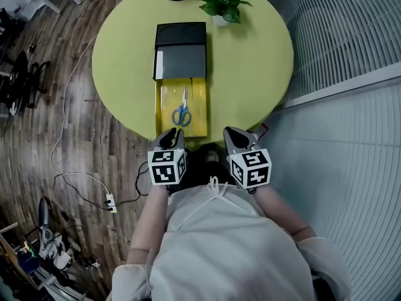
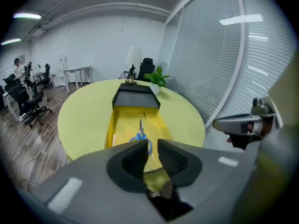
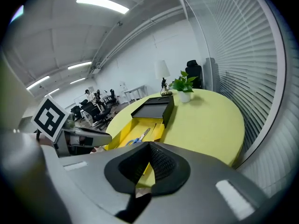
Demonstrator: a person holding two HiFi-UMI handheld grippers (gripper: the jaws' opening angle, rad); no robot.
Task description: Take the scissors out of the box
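Scissors sit between neither pair of jaws: the left gripper holds its jaws slightly apart on nothing, the right gripper has them pressed together, empty. They lie flat in the open yellow box, blue handles nearest, just beyond both grippers on the round table. Likely trouble: a narrow opening may straddle too little of the handles, or a jaw may nudge the box wall and slide it
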